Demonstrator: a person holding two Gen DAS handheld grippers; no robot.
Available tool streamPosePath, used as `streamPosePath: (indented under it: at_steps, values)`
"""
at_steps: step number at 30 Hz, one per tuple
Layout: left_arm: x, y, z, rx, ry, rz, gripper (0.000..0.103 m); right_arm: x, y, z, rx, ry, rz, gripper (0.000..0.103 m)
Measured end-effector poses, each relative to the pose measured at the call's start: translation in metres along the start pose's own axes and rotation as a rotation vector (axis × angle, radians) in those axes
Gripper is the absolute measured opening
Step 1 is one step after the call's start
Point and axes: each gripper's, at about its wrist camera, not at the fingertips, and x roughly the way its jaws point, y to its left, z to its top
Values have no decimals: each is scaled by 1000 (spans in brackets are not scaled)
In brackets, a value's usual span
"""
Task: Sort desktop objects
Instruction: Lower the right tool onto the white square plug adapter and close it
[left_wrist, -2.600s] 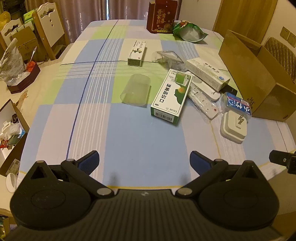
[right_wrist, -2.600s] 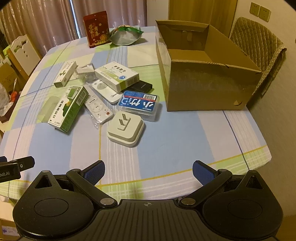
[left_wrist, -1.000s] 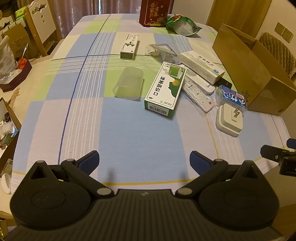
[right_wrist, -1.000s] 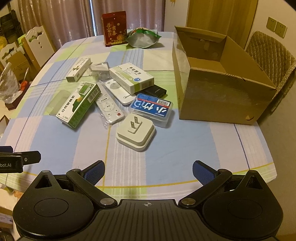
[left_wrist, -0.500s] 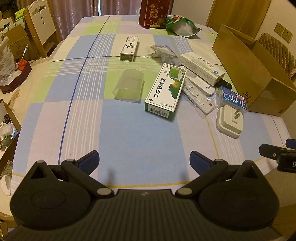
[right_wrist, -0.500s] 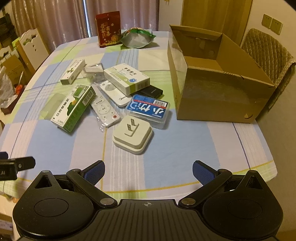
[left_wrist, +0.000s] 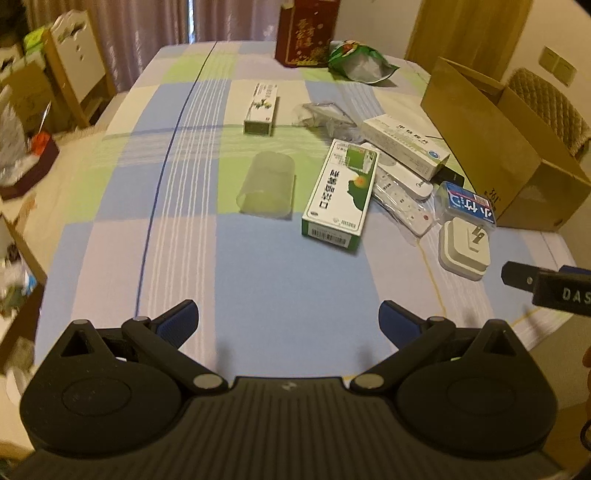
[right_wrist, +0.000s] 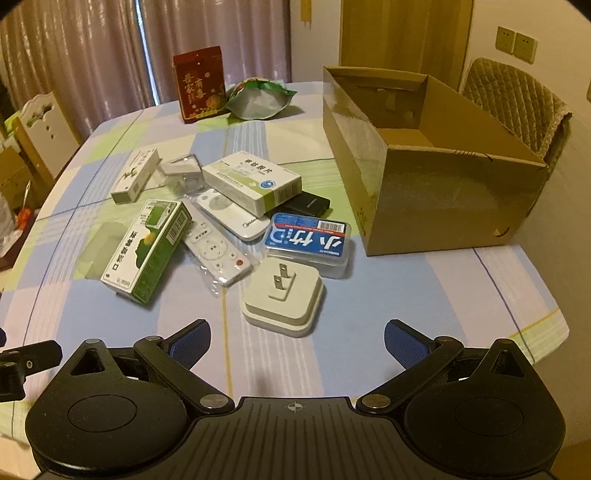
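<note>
Loose items lie on a checked tablecloth: a green-and-white medicine box (left_wrist: 340, 192) (right_wrist: 147, 249), a clear plastic cup on its side (left_wrist: 267, 188), a white plug adapter (right_wrist: 282, 295) (left_wrist: 465, 247), a blue-labelled clear case (right_wrist: 308, 242), two white remotes (right_wrist: 216, 247), a white pill box (right_wrist: 251, 181) and a slim white box (left_wrist: 262, 109). An open cardboard box (right_wrist: 436, 166) stands at the right. My left gripper (left_wrist: 288, 321) is open over the near edge, holding nothing. My right gripper (right_wrist: 297, 338) is open just short of the plug adapter.
A red carton (right_wrist: 199, 83) and a green foil bag (right_wrist: 258, 98) stand at the table's far end. A padded chair (right_wrist: 517, 99) is behind the cardboard box. White chairs and clutter (left_wrist: 33, 122) sit left of the table. The near left cloth (left_wrist: 258, 277) is bare.
Both grippers have moved forward over the table, so the objects look larger and nearer. Both stay open. Nothing on the table has shifted.
</note>
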Motion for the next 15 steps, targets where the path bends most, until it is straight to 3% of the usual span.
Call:
streamPosePath:
  at_steps: [7, 15]
  values:
    - [3, 7, 6, -19, -47, 13, 102, 9, 3, 3, 4, -29, -15, 103]
    - [0, -2, 8, -42, -74, 44, 102, 26, -3, 6, -4, -18, 24, 103]
